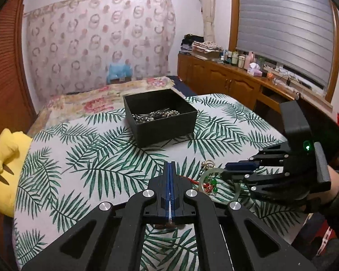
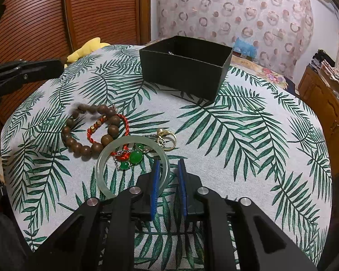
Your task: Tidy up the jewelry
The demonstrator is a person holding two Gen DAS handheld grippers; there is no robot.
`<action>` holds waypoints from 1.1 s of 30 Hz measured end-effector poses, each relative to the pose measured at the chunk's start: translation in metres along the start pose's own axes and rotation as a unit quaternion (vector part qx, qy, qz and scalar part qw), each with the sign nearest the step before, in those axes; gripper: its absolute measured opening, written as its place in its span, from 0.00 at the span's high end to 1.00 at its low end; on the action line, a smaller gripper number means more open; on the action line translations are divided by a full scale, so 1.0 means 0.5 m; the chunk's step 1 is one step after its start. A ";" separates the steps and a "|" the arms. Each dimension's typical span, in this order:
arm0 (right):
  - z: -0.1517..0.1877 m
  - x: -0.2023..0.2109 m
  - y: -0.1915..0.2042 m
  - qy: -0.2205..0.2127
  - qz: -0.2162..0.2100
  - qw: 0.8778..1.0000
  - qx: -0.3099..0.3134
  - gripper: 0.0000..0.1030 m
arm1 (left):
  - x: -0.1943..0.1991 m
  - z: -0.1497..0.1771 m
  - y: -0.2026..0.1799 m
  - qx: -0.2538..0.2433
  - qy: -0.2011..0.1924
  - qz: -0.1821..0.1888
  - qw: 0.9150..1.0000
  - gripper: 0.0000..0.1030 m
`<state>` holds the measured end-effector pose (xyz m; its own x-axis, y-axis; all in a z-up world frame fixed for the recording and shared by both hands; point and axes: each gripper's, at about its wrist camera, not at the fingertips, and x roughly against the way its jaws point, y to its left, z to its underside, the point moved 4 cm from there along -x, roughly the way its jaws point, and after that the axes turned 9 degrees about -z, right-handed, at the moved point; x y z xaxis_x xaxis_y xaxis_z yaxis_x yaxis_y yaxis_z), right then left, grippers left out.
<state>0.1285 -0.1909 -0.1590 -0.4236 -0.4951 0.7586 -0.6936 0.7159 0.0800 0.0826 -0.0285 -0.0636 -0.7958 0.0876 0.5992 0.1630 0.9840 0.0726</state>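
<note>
1. Black box stands at twelve o'clock on the desk.
2. Jewelry cluster crowds ten o'clock, just beside the right hand-held gripper.
3. Bare cloth lies open from one to four o'clock.

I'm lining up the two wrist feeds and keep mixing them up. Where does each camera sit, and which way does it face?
Left wrist: on the left gripper, jaws shut, facing the black box; the right gripper and a hand show.
Right wrist: on the right gripper, jaws slightly apart, looking down at the jade bangle and bead bracelet.
Shared: box, bangle, leaf-print cloth.
</note>
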 end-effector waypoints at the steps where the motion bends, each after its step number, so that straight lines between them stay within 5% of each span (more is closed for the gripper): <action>1: 0.000 0.000 0.000 0.000 0.000 1.000 0.000 0.84 | -0.004 0.002 0.001 -0.002 0.003 -0.004 1.000 1.00; 6: 0.000 -0.001 0.002 0.000 0.000 1.000 0.002 0.90 | -0.040 0.028 0.020 0.001 0.040 -0.016 0.999 1.00; 12: -0.010 0.010 0.014 -0.012 0.001 1.000 0.011 0.92 | -0.089 0.070 0.034 -0.011 0.089 -0.019 0.996 0.76; 16: -0.029 0.043 0.021 -0.035 0.009 0.999 0.020 0.92 | -0.118 0.087 0.029 -0.022 0.112 -0.019 0.993 0.76; 23: -0.041 0.075 0.003 -0.054 0.020 0.998 0.017 0.92 | -0.125 0.084 0.025 -0.031 0.102 -0.021 0.994 0.84; 33: -0.071 0.096 -0.026 -0.076 0.018 0.997 0.009 0.92 | -0.048 -0.002 0.010 -0.018 0.025 -0.020 0.999 0.85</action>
<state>0.1381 -0.2064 -0.1005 -0.5304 -0.5398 0.6537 -0.6863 0.7260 0.0426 0.1031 -0.0256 -0.0765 -0.7721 0.0392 0.6343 0.1531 0.9802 0.1258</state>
